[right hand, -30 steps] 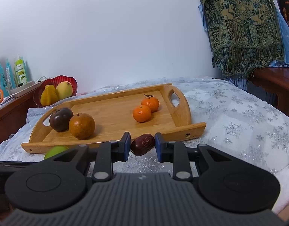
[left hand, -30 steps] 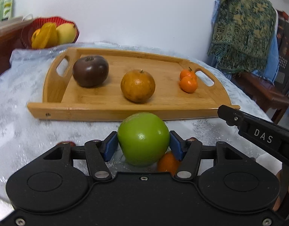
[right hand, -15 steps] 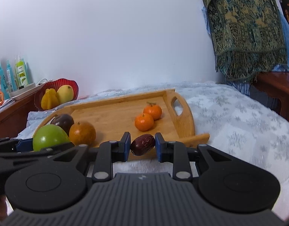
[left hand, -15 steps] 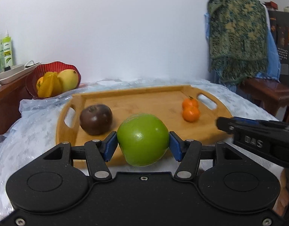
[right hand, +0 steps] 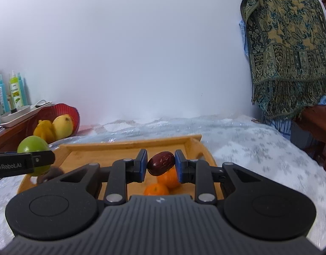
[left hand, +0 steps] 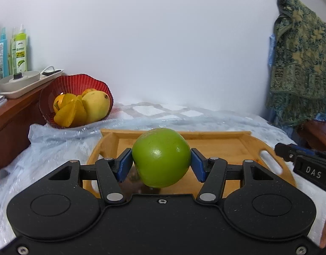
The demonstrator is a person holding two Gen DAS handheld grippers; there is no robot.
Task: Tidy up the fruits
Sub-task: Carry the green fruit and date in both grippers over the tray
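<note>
My left gripper (left hand: 161, 161) is shut on a green apple (left hand: 161, 157) and holds it above the near left part of the wooden tray (left hand: 222, 146). The apple also shows at the left of the right wrist view (right hand: 32, 145). My right gripper (right hand: 160, 163) is shut on a dark red date (right hand: 160, 163) and holds it above the tray (right hand: 103, 152), over two small mandarins (right hand: 168, 177). A dark fruit (right hand: 51, 173) lies on the tray's left side, partly hidden by the left gripper.
A red bowl (left hand: 78, 82) with yellow fruit stands at the back left on the plastic-covered tablecloth (left hand: 52, 148). Bottles (left hand: 19, 48) stand on a wooden shelf at the far left. A patterned cloth (right hand: 290, 42) hangs at the right beside a wooden table (right hand: 320, 123).
Both grippers have risen from the table in front of the tray and moved forward over it, each carrying its fruit. The tray now sits lower in both views.
</note>
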